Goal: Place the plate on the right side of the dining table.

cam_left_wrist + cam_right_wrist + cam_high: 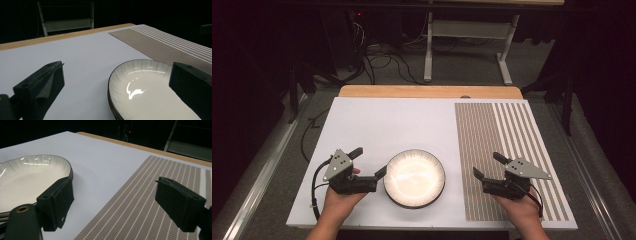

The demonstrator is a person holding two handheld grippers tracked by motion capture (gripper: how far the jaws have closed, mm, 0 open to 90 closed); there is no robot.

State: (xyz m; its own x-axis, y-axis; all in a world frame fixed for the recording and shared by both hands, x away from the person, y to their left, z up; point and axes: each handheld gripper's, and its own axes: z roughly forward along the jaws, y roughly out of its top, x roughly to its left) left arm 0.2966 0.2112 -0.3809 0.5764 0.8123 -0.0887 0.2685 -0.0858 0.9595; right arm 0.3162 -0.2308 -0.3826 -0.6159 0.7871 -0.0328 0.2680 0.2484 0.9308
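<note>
A: Plates (414, 178) are sitting stacked at the near middle of the surface (377, 122), just left of the striped mat (507, 150). What is the left claw (371, 162) doing?

B: It is gaping wide, gripping nothing. One jaw is hanging over the stack's left rim, the other out over bare surface, so I judge it is lining up to pinch the rim of the top plate (150, 92).

A: And the right claw (487, 165)?

B: It is hovering over the mat, jaws apart and empty, well right of the stack; probably waiting there to receive a plate.

A: Anything in the plates?

B: Nothing; the top one is showing only glare.
</note>
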